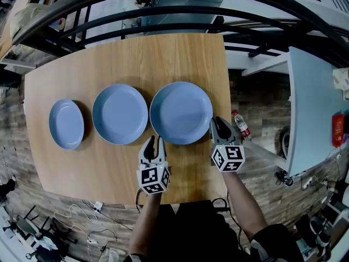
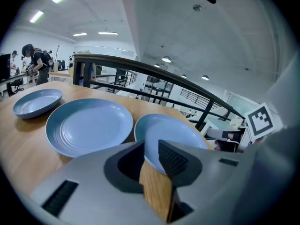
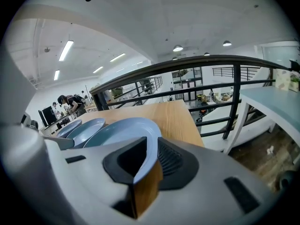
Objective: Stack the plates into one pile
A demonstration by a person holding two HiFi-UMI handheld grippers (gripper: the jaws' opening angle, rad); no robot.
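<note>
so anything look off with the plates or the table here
Nothing stands out. The small plate, medium plate and large plate lie flat in a row on the table, none stacked yet, with no chips or spills visible. The left gripper and right gripper are open at the large plate's near rim.

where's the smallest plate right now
In the head view the smallest plate lies at the left end of the row on the wooden table, just left of the middle plate and nothing stacked on it.
</note>
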